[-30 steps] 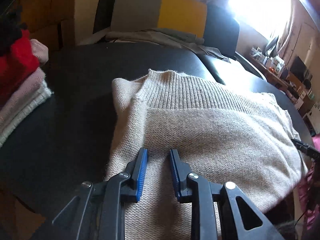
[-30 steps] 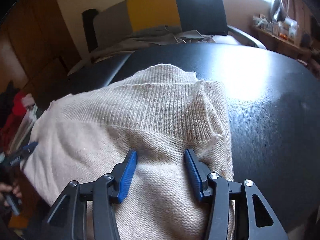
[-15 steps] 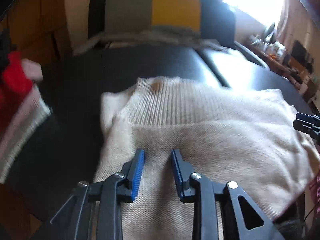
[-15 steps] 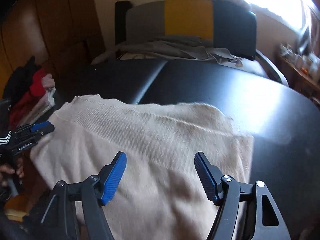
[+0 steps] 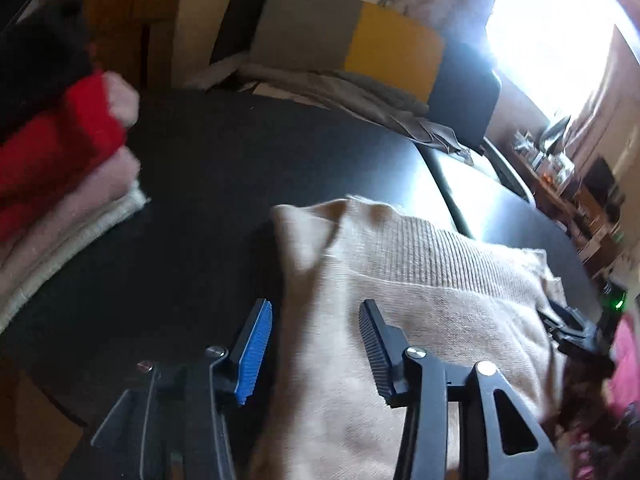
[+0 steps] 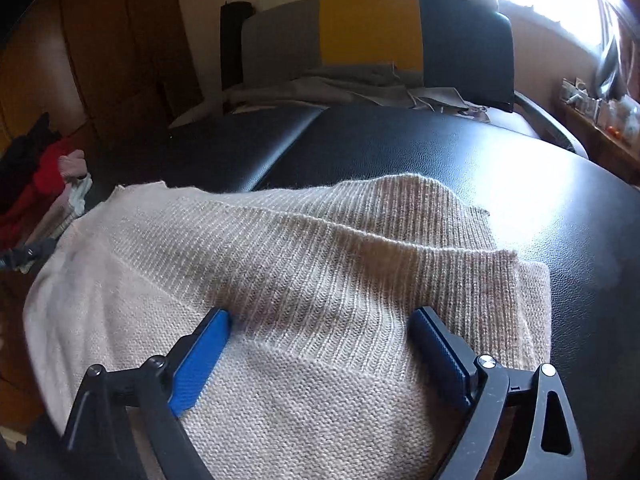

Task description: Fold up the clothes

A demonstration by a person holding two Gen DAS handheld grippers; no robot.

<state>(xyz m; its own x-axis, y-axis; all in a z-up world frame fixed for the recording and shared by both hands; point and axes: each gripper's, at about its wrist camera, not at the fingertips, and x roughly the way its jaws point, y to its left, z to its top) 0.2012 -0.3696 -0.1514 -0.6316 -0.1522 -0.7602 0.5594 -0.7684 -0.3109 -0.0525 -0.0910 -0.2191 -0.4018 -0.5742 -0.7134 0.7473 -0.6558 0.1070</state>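
Folded beige sweater (image 6: pixel 304 280) lies on a black counter (image 6: pixel 520 184); both hand-held grippers, left (image 5: pixel 316 344) and right (image 6: pixel 320 356), are spreading apart over it, gripping nothing.

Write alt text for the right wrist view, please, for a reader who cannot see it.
The right gripper, jaws opening wide, hovers over a folded beige knit sweater on a black padded table. Behind stands a grey, yellow and black chair; stacked clothes lie far left.
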